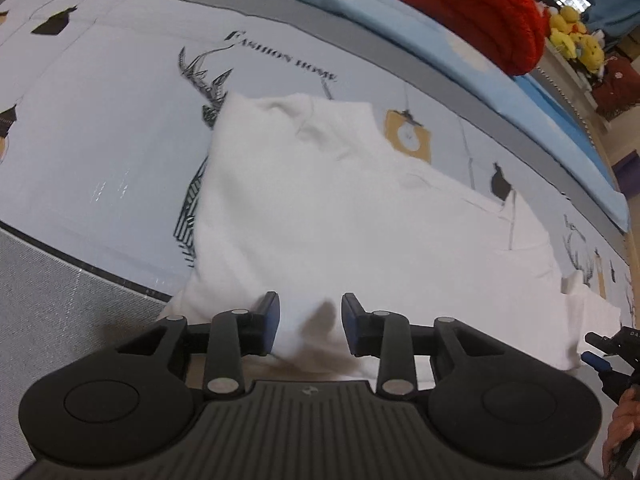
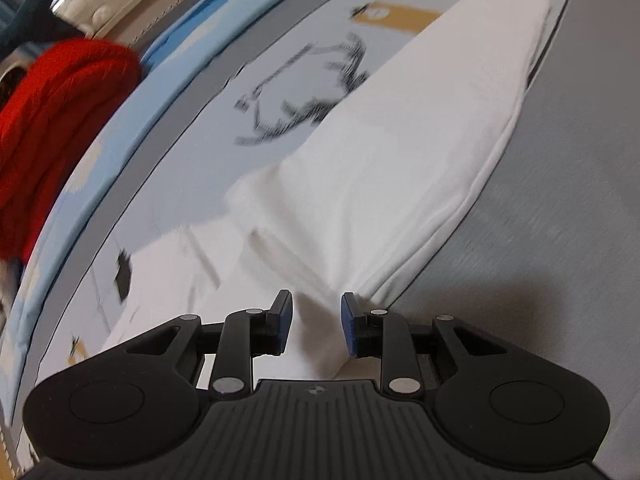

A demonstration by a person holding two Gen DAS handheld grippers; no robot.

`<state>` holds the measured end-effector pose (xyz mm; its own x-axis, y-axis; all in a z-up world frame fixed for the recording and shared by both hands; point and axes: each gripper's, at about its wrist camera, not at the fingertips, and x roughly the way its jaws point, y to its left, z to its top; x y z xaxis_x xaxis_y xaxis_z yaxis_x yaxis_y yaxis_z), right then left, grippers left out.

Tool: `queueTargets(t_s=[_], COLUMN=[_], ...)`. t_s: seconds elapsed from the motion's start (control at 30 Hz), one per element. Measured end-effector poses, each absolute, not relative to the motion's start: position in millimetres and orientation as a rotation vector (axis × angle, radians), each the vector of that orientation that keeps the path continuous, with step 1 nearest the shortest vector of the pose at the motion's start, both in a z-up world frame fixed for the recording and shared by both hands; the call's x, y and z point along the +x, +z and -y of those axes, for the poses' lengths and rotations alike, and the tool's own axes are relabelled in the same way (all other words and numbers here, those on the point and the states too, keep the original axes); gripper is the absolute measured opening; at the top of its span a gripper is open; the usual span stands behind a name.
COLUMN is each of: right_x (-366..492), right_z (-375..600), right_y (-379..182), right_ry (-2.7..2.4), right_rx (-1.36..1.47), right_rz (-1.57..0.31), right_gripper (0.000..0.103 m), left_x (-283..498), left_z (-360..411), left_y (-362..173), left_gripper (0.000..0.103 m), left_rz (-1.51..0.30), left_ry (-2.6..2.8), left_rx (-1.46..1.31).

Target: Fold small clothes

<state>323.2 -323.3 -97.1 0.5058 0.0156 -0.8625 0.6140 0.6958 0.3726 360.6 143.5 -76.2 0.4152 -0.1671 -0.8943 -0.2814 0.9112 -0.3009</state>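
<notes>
A white garment (image 1: 340, 208) lies partly folded on a pale printed bedsheet (image 1: 120, 120). My left gripper (image 1: 309, 326) is open, its blue-padded jaws either side of the garment's near edge, not clamped on it. In the right wrist view the same white garment (image 2: 400, 152) stretches away as a long folded strip. My right gripper (image 2: 316, 326) is open over the cloth's near end, with fabric between the jaws. The right gripper also shows at the right edge of the left wrist view (image 1: 608, 352).
A red knitted item (image 1: 472, 4) lies on a light blue cover (image 1: 360, 8) behind the sheet; it also shows in the right wrist view (image 2: 56, 128). Yellow plush toys (image 1: 572, 36) sit at the far right. Grey mattress fabric (image 2: 552, 220) borders the sheet.
</notes>
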Motion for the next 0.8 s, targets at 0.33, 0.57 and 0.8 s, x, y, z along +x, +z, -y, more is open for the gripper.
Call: queueTargets(t_s=[0.33, 0.57, 0.8], right_x=[310.0, 299.9, 298.8], right_z=[414.2, 497.3, 545.4], right_y=[-101.7, -130.8, -151.1], right_ry=[-0.559, -0.591, -0.593], right_rx=[0.847, 0.948, 0.991], right_rz=[-0.885, -0.790, -0.641], right_gripper=[0.029, 0.029, 0.029], left_x=[360.9, 361.4, 360.8], left_z=[-141.0, -136.9, -127.6], left_y=[-74.8, -77.0, -80.4], left_gripper=[0.039, 0.039, 0.039], left_rz=[-1.152, -1.157, -1.169], left_ry=[0.054, 0.044, 0.023], left_rx=[-0.443, -0.458, -0.458])
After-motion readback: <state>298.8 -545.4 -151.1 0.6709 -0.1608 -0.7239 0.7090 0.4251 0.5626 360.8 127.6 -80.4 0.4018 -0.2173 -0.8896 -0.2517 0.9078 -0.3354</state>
